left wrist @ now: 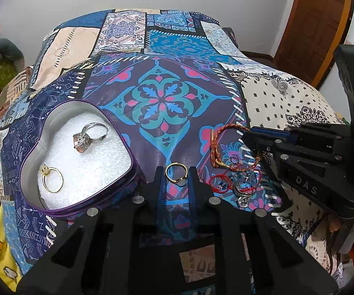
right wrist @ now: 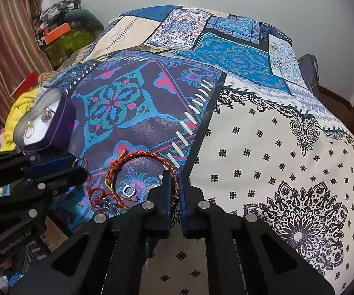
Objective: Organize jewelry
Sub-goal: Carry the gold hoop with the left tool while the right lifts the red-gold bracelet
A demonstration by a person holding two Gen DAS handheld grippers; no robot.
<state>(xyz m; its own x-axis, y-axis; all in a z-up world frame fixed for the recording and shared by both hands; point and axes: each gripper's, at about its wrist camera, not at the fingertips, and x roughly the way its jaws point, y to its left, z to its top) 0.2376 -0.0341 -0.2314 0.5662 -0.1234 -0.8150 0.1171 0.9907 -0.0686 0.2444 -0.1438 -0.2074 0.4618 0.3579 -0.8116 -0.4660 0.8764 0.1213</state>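
1. A big patchwork bedspread (left wrist: 167, 103) covers the bed.
2. A heart-shaped tin (left wrist: 29, 162) sits on it, with a silver ring (left wrist: 91, 135) and a gold ring (left wrist: 51, 179) inside.
3. The right gripper (right wrist: 175, 184) is squeezed tight on a braided red-and-gold bracelet (right wrist: 137, 156).
4. The left gripper (left wrist: 177, 174) is part open, with a gold ring with a flat top (left wrist: 177, 174) lying between its fingers.
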